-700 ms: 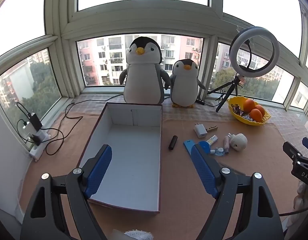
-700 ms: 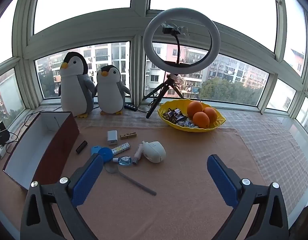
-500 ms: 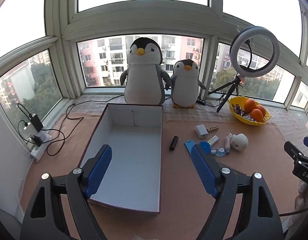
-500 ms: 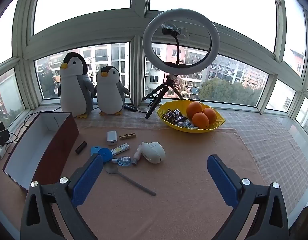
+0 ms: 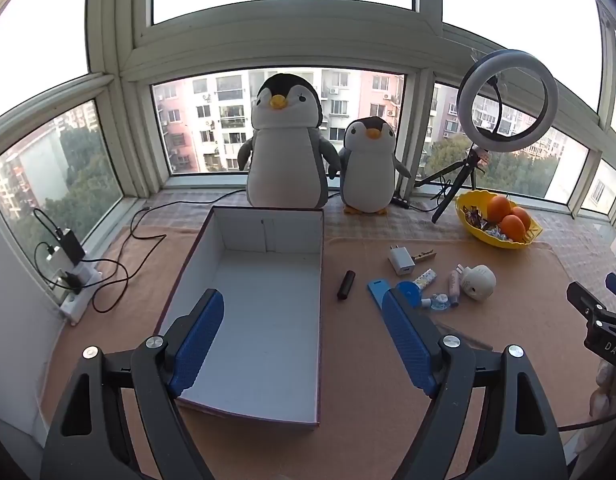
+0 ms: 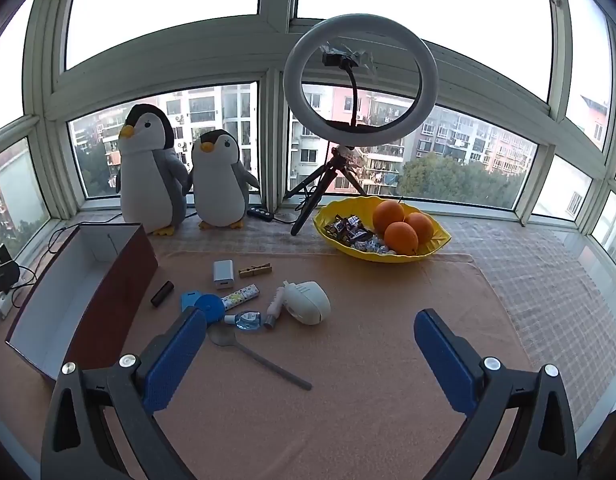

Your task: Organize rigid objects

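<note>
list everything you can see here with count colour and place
box: 1, white inside, maroon outside, left, empty
small items: about nine, mixed, on mat beside box
spoon: 1, grey, near edge of cluster
plush penguins: 2, grey-white, by window
ring light: 1, white, on tripod
bowl: 1, yellow, right
oranges: 3, in bowl
power strip: 1, white, far left
left gripper: blue pads, open
right gripper: blue pads, open

Yellow fruit bowl (image 6: 428,250), oranges (image 6: 400,237); white-lined maroon box (image 6: 119,276); white charger (image 6: 223,274); blue disc (image 6: 210,307); tan cloth (image 6: 368,360); checked mat (image 6: 548,280).
</note>
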Demonstrator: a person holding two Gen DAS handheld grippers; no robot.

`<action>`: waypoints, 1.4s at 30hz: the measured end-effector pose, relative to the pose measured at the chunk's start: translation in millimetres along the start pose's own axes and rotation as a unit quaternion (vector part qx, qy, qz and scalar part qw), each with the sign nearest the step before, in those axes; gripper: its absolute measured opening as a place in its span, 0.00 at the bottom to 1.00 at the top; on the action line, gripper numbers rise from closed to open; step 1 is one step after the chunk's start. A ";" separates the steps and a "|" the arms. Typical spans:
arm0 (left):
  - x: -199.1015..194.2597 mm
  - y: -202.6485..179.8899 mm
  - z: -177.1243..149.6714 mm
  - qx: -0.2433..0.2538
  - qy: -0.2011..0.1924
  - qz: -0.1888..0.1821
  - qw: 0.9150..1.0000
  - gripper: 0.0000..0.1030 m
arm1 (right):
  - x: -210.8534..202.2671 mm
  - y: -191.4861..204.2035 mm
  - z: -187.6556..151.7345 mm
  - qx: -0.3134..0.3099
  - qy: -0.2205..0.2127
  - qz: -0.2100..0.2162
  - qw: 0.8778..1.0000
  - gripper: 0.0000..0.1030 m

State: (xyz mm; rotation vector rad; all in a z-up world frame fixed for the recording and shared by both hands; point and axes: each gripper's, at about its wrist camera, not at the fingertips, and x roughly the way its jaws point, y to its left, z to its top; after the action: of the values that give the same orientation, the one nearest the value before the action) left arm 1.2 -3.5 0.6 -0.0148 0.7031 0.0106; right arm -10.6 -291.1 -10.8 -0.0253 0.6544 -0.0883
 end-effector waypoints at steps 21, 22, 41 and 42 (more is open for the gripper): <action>1.1 1.5 -1.2 0.000 0.000 0.000 1.000 0.79 | -2.4 -0.6 -1.1 0.000 -0.001 0.000 1.000 1.00; 0.8 1.9 -1.3 0.000 0.000 -0.001 1.000 0.79 | -2.3 -0.7 -1.3 0.000 -0.001 -0.001 1.000 1.00; 0.4 2.3 -1.3 0.002 0.001 -0.002 1.000 0.79 | -2.0 -0.4 -0.9 0.002 0.002 0.001 1.000 1.00; 0.3 2.5 -1.3 0.002 0.001 -0.002 1.000 0.79 | -1.9 -0.3 -0.8 0.002 0.002 0.001 1.000 1.00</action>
State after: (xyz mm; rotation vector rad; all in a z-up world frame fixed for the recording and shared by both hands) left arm 0.6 -1.0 -0.6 -0.0128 0.7053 0.0050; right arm -12.6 -291.2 -10.2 -0.0215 0.6581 -0.0876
